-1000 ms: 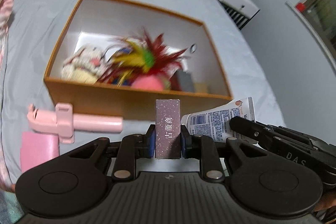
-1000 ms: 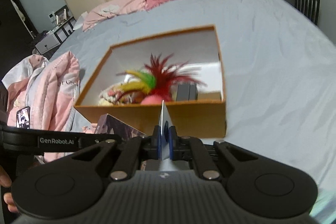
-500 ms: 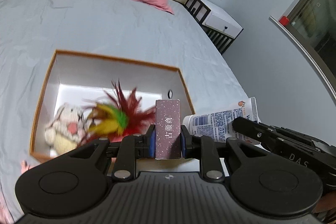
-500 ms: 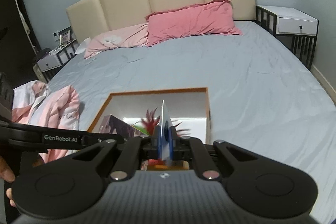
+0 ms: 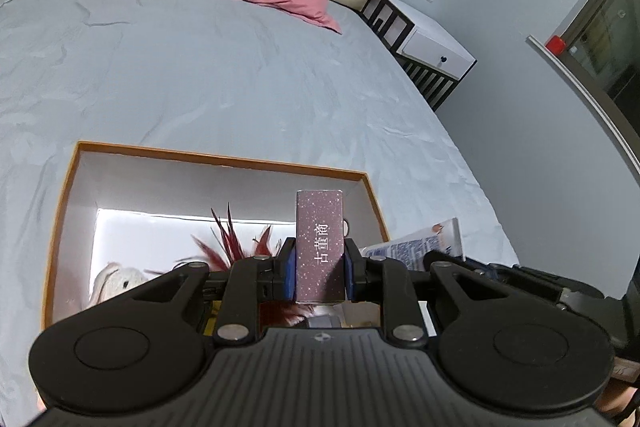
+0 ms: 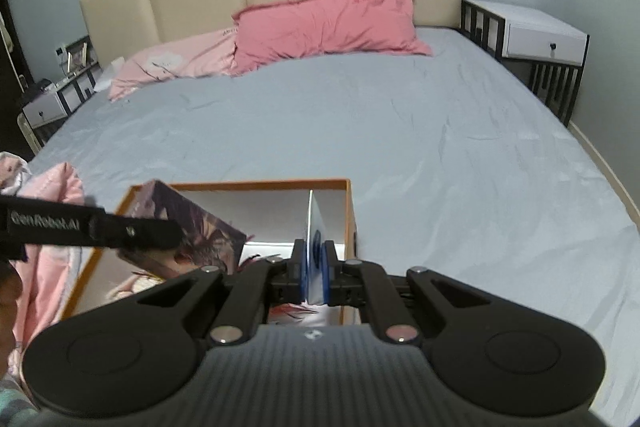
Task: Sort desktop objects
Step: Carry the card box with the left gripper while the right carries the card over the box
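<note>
2 hand-held grippers hang over the orange box (image 5: 216,158) on the bed: the left hand-held gripper (image 5: 320,273) clamps an upright purple carton (image 5: 320,247), the right hand-held gripper (image 6: 314,273) pinches a white tube (image 6: 314,227). Both loads sit directly above the box's right end.

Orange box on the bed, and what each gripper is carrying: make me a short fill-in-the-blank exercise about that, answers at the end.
1. The left gripper is shut on a small ____ box printed with white characters.
2. The right gripper pinches a flattened white ____ edge-on between its fingers.
3. The orange box rests on a ____ bedsheet.
4. Red ____ stick up inside the orange box.

Missing words: purple; tube; grey; feathers
</note>
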### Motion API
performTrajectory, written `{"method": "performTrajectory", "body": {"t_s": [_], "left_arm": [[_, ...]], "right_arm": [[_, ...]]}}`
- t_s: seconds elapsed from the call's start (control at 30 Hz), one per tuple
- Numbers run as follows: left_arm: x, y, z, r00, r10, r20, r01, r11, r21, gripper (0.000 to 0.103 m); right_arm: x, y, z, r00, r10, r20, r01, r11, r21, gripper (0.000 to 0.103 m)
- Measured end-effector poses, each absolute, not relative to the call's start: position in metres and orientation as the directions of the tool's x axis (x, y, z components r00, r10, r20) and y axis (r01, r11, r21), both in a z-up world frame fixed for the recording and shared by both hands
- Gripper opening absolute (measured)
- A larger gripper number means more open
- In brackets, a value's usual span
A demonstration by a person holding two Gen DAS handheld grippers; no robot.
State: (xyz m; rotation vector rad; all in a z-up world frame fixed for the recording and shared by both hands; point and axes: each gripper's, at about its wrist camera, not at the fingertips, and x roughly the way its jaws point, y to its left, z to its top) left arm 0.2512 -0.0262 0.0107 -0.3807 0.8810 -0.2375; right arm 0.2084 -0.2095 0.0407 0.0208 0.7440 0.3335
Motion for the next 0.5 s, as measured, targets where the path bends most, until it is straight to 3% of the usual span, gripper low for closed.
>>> {"method": "performTrajectory", "body": {"t_s": [0.3, 0.5], "left_arm": [[0.276, -0.032, -0.009, 0.584, -0.375, -0.721, 0.061, 0.905, -0.421, 0.025], [0.284, -0.036, -0.019, 0.555, -0.396, -0.732, 0.095, 0.904, -0.417, 0.025]], "right_arm": [[0.234, -0.193, 0.013, 0.566, 0.265, -0.781, -0.332, 0.940, 0.079, 0.007], [0.244, -0.178, 0.011, 0.463, 0.270, -0.844, -0.509, 0.861, -0.003, 0.007]]}}
